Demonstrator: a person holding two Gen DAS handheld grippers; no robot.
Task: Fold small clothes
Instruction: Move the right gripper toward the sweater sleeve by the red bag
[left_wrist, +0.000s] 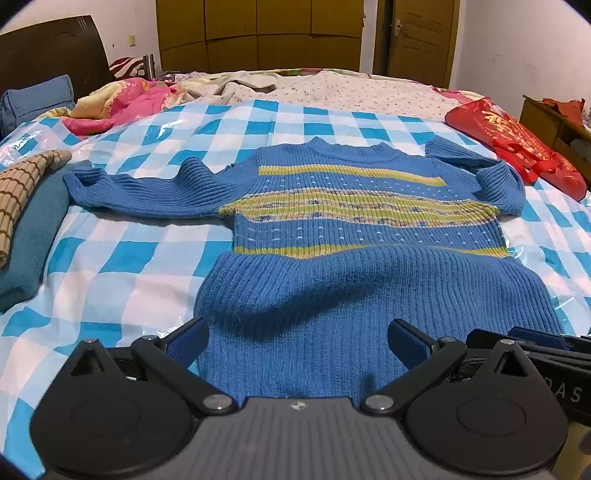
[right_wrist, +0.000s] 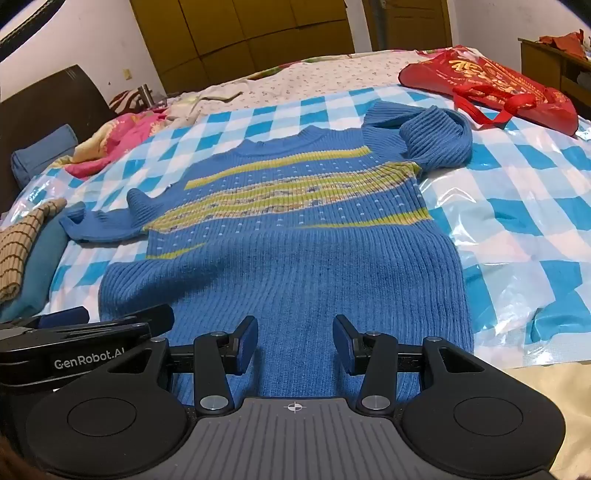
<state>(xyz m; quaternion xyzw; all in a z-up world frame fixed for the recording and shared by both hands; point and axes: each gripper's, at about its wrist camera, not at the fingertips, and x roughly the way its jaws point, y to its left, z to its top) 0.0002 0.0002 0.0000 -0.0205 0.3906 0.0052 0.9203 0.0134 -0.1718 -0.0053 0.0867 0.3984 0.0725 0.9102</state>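
Observation:
A blue ribbed sweater (left_wrist: 332, 295) with yellow-green stripes lies flat, front up, on a blue-and-white checked plastic sheet (left_wrist: 110, 266) spread over a bed. Its left sleeve (left_wrist: 122, 192) stretches out sideways. The right sleeve (right_wrist: 436, 136) is bent back in a bunch by the shoulder. My left gripper (left_wrist: 297, 341) stands wide open over the left part of the hem, its pads clear of the knit. My right gripper (right_wrist: 295, 339) is open about halfway above the hem of the sweater (right_wrist: 295, 266), nothing pinched between its pads. The two grippers sit side by side.
A red bag (left_wrist: 517, 147) lies on the bed at the far right. At the left edge a teal folded cloth (left_wrist: 33, 236) carries a beige checked garment (left_wrist: 22, 192). A pink quilt (left_wrist: 122, 103), a blue pillow and the headboard sit behind; a wooden cabinet (right_wrist: 554, 62) stands right.

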